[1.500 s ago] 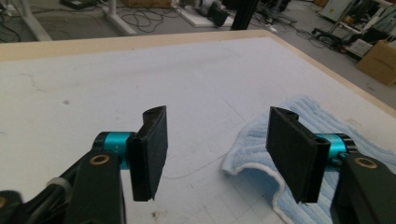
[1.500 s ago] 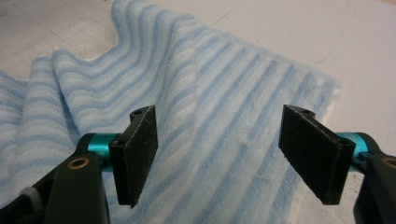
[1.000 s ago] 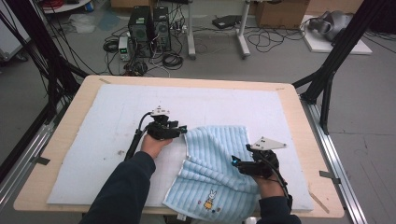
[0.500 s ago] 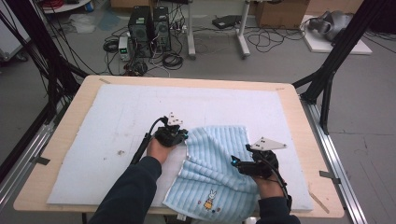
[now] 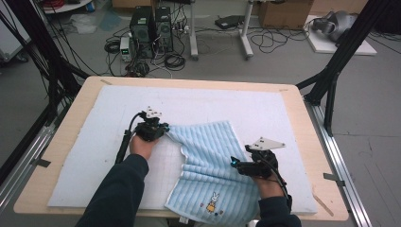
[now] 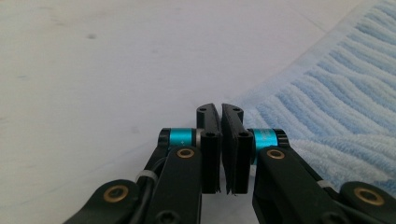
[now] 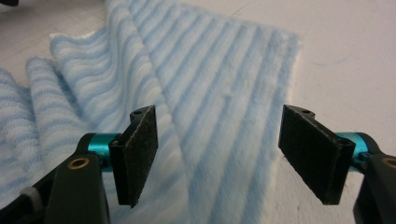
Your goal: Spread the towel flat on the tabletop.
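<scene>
At the towel (image 5: 215, 165)'s far-left corner | my left gripper (image 5: 158, 130) is pinching its edge | my right gripper (image 5: 241, 164) is hovering spread over its right side, nearer me

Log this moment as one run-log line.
left gripper: shut at towel corner | right gripper: open over towel | towel: rumpled on mat

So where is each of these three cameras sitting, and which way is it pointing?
High view: above the person's side of the table, looking forward and down; both forearms, left tool and right tool show.
Left gripper view: rides the left tool, looking along its shut jaws at the towel corner.
Right gripper view: rides the right tool, jaws open over the towel.
All three share the blue striped towel.
</scene>
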The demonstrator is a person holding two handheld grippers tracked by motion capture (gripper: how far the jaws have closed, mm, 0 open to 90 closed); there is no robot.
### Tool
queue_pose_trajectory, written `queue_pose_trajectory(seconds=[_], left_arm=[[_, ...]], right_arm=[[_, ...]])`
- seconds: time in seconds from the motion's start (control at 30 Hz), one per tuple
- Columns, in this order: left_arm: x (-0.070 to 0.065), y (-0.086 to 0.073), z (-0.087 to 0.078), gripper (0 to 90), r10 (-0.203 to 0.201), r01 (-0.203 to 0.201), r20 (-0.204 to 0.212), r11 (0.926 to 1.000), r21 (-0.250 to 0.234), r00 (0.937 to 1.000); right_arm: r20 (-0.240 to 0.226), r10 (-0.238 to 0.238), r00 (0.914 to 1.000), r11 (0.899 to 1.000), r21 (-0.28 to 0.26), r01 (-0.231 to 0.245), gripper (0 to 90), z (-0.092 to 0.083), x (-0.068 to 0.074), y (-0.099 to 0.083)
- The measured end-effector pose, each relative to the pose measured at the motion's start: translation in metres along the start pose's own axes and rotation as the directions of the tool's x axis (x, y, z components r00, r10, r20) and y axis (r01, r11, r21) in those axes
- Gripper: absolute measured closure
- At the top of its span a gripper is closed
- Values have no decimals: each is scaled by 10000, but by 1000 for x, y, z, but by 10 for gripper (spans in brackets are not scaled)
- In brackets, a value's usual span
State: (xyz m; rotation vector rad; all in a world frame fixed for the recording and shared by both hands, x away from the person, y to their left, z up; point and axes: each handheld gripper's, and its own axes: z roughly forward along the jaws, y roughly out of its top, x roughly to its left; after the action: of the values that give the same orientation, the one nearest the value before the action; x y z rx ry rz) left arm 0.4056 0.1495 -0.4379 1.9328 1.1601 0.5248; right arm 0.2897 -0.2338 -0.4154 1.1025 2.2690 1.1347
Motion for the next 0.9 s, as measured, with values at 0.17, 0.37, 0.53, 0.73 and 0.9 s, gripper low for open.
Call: queue_pose_trajectory(seconds=[0.17, 0.37, 0.53, 0.73, 0.9], left_arm=[[17, -1, -3, 858, -401, 399, -432, 9992, -49, 9983], [24, -5, -1, 800, -842, 833, -322, 9962, -269, 9959], [18, -3, -5, 483, -1178, 1183, 114, 9906, -687, 9930], [11, -12, -25, 430, -1081, 1122, 427, 9873, -1121, 9932], [13, -17, -35, 381, -1037, 1095, 643, 9894, -952, 9925]], right_arm=[[-161, -60, 9999, 9998, 176, 62, 281, 17, -3, 13], [-260, 12, 9997, 9998, 191, -7, 306, 32, -10, 28], [-101, -102, 9999, 9984, 549, 107, 335, 54, -20, 46], [-39, -306, 9995, 9891, 1437, 309, 377, 92, -37, 64], [-100, -296, 9995, 9836, 1775, 309, 406, 121, -47, 79]])
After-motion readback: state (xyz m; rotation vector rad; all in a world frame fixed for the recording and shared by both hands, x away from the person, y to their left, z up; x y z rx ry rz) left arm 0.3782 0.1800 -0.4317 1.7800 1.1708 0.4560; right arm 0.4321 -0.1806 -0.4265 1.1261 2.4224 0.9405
